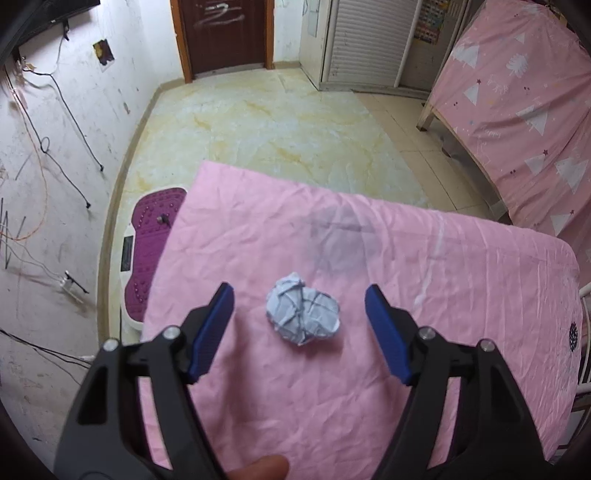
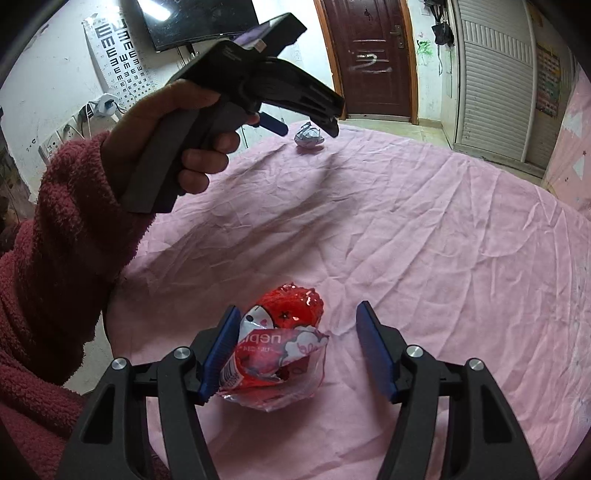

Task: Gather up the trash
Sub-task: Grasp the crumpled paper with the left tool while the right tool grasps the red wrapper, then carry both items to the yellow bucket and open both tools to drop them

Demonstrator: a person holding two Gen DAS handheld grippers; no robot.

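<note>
LEFT claw [image 1: 299, 325]: standing wide, straddling paper ball [image 1: 302, 314] lying on pink tabletop [image 1: 443, 295], pads clear | RIGHT claw [image 2: 293, 350]: gaping around red wrapper [image 2: 273, 354], left pad seemingly brushing it | RISK: ball rolling away; slick wrapper sliding off on uneven closing | CONTAINERS: no bin showing.

Brown door [image 1: 223, 35] (scuffed), marbled floor [image 1: 258, 125]
</note>
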